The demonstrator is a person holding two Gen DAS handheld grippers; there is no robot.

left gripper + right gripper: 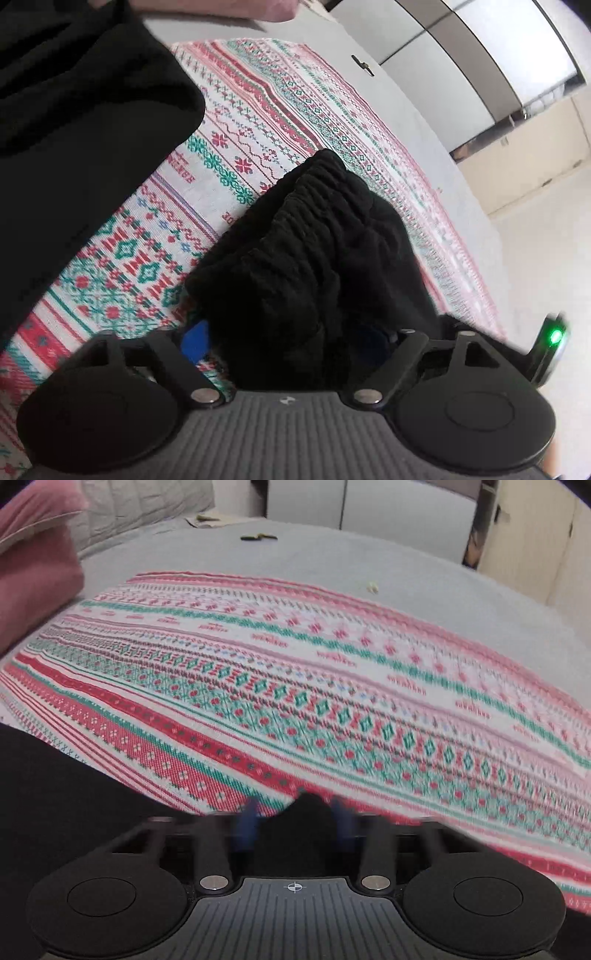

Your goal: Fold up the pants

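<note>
Bed, patterned cloth [332, 686]. Left gripper [291, 332] clamped on pants [317, 236] waistband; right gripper [297, 812] pinching black fabric. Advice: lift both evenly, keep edges aligned.

Left gripper [291, 343] clamps the bunched elastic waistband of black pants [317, 251]; one blue finger [195, 338] peeks out, the other is hidden in fabric. More black cloth hangs upper left. Patterned red-green blanket [258, 110] covers the grey bed [417, 122].
</note>
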